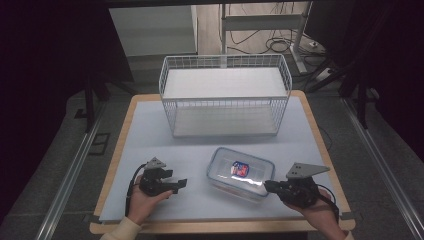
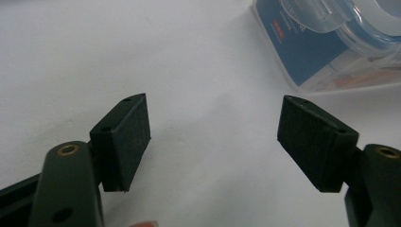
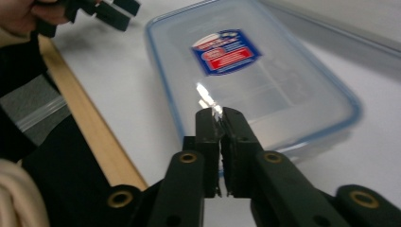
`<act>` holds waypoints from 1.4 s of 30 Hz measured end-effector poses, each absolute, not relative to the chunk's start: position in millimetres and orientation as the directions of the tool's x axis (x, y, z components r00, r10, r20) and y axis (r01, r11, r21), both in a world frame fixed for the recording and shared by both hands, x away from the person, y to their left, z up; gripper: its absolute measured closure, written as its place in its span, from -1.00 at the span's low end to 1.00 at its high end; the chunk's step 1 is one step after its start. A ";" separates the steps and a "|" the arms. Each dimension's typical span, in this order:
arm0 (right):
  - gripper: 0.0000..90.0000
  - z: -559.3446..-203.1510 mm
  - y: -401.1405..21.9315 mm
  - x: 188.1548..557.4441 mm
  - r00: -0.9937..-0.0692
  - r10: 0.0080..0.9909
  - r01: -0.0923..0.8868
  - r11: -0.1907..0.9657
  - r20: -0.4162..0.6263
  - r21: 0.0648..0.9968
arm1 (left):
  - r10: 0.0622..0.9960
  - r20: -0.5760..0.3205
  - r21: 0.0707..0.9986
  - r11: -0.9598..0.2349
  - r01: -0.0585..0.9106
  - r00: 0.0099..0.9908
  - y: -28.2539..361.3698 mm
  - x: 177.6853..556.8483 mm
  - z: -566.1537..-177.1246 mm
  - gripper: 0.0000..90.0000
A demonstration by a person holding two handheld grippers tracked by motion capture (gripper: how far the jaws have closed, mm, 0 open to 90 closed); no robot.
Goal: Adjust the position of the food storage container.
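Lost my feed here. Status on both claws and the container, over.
Left claw open, resting on the table. Right claw shut on the near rim of the clear container. Lid on. Wire basket behind it, path open.

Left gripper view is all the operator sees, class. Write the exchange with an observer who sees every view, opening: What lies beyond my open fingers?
Observer: A clear lidded box, with a red and blue label on top.
Operator: Where is the other gripper?
Observer: The right gripper has its fingers shut at the box's rim.
Operator: Anything behind the box?
Observer: A white wire basket, farther from the person.
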State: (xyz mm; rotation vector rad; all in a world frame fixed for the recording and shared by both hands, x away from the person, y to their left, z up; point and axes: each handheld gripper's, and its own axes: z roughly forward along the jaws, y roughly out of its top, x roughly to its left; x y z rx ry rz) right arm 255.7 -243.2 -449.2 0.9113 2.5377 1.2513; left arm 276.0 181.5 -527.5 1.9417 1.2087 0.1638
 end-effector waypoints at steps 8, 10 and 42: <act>0.99 -463.1 -218.0 246.3 -0.849 0.518 0.421 0.546 0.103 0.724 | 0.794 -0.294 0.695 -0.204 0.690 0.531 181.3 276.2 -528.1 -0.42; 0.99 -468.3 -211.1 244.2 -0.861 0.500 0.411 0.569 0.097 0.712 | 0.794 -0.295 0.695 -0.203 0.690 0.531 181.5 276.2 -528.1 -0.42; 0.99 -496.1 -205.0 252.8 -0.858 0.513 0.407 0.650 0.025 0.642 | 0.792 -0.293 0.690 -0.213 0.692 0.536 181.4 276.3 -529.4 -0.42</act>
